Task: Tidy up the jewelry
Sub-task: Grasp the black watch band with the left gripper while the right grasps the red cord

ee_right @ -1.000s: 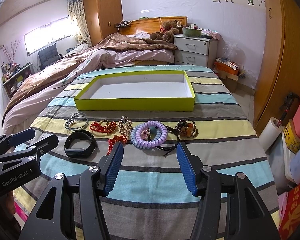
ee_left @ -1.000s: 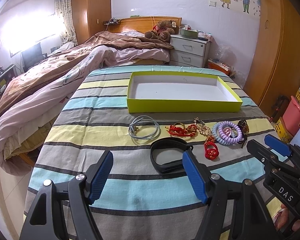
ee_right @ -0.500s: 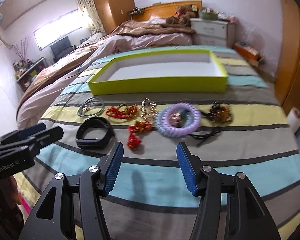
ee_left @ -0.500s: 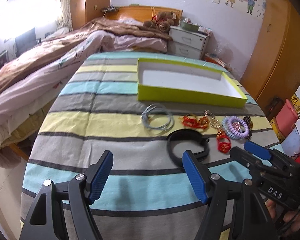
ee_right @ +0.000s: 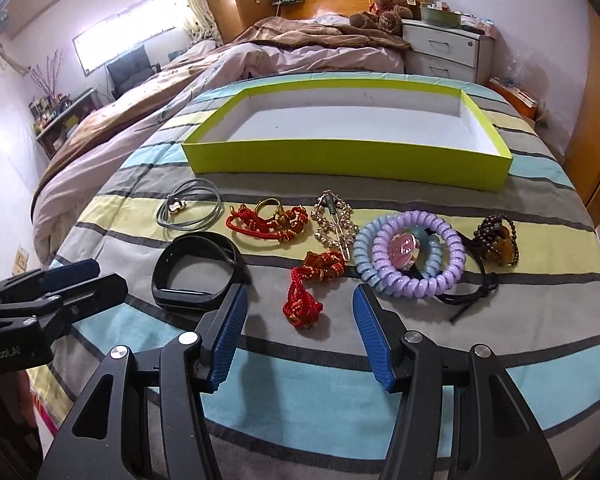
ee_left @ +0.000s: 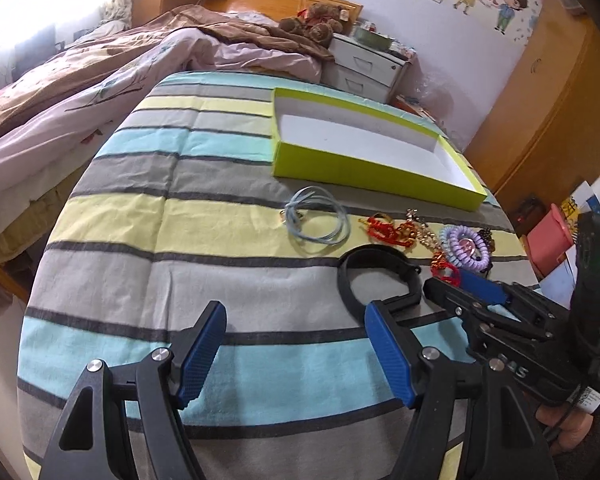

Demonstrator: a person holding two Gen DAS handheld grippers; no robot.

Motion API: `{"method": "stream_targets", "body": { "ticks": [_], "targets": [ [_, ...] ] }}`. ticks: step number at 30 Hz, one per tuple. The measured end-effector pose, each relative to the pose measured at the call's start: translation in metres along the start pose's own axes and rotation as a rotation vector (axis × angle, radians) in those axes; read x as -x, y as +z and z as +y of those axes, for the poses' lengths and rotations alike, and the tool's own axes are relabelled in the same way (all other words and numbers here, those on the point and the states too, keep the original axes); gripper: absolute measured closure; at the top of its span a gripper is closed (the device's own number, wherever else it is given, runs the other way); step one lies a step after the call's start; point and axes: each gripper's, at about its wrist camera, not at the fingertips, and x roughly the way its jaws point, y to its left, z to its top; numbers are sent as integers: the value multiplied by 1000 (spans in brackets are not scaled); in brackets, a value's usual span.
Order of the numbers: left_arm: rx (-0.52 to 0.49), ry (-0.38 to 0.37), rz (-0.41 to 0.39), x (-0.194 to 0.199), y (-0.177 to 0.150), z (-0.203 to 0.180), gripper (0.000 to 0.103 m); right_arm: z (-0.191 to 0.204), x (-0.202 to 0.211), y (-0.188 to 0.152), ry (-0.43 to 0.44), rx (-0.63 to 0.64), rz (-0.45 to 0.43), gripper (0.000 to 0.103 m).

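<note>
The right tool stands wide open and holds nothing; the red knotted cord lies on the table between its blue fingers, whether touching them cannot be told. Since a second ago this tool has come lower and closer to the jewelry, which now fills the middle of its frame. The left tool is open too and empty, and it has swung left: the items sit at right of its frame, the black band partly hidden behind its right finger. The right tool crosses the left view at lower right, covering part of the purple coil bracelet. In the right view the grey cord loop, silver chain and dark bead bracelet lie in a row below the empty green tray. The small pieces inside the coil bracelet are hard to make out.
</note>
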Motion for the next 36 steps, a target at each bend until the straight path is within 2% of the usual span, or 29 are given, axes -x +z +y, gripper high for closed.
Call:
{"method": "stream_targets", "body": {
  "ticks": [1,3,4,9,12,18,22,28,33,34,35,36],
  "targets": [
    [-8,-1,4,-1,2,-2,32,-1,0,0,-1,1,3,73],
    [-31,-1,4,-3,5,-6,32,-2,-1,0,-7,3,5,76],
    [-39,-8,7,-5,6,-8,33,-2,0,0,-10,6,6,81],
    [-55,-29,26,-15,11,-18,40,-3,5,-3,-15,35,5,86],
    [-61,-43,43,-22,14,-25,40,-4,11,-5,2,44,-9,86],
    [-90,-19,63,-35,20,-37,40,-14,31,-8,30,16,-57,87],
    [-126,65,76,-43,21,-44,40,-20,46,-9,30,9,-92,87],
    [-152,123,97,-46,20,-48,43,-26,57,-7,33,8,-127,87],
    [-115,94,103,-42,18,-47,44,-31,57,-9,47,2,-132,87],
    [-104,81,103,-42,19,-47,46,-32,57,-9,50,-1,-133,87],
    [-103,68,103,-42,19,-47,58,-33,57,-10,51,-4,-133,87],
    [-104,64,103,-42,19,-49,61,-35,56,-10,53,-7,-130,87]
  ]
}}
